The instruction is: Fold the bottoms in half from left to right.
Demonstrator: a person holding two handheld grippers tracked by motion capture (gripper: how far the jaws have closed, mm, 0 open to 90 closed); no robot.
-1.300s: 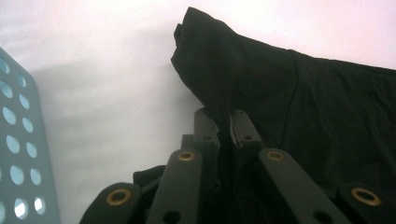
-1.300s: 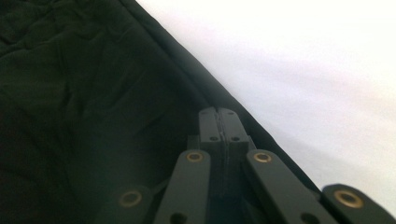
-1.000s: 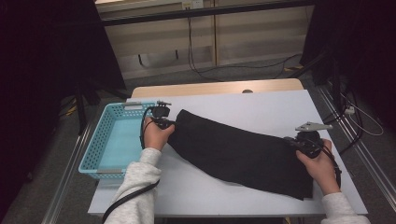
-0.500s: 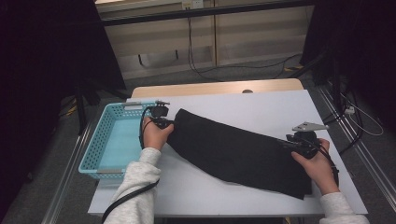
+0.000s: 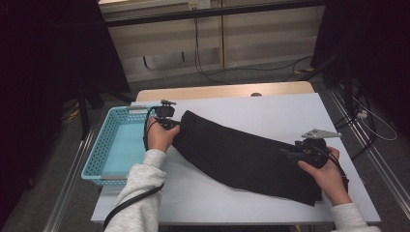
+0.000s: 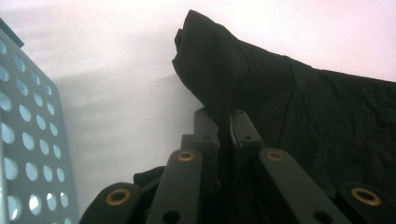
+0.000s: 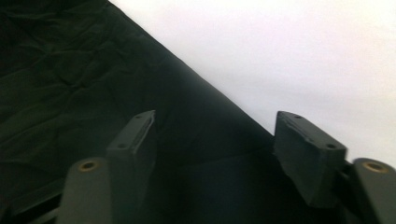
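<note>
Left tool point(image 6: 223, 122) clamped on the black cloth's point(image 5: 241, 154) corner near the counter's point(image 5: 270, 108) left edge, beside the blue basket point(image 5: 104, 150). Right tool point(image 7: 215, 140) jaws just opened, apart over the cloth's far-right end; cloth lies diagonally across the counter.

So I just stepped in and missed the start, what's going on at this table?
A person is handling a black cloth spread across the white table, a gripper in each hand. The left gripper is shut on the cloth's end near the blue basket. The right gripper has just been opening; its fingers stand apart over the cloth's other end, pressing nothing.
</note>
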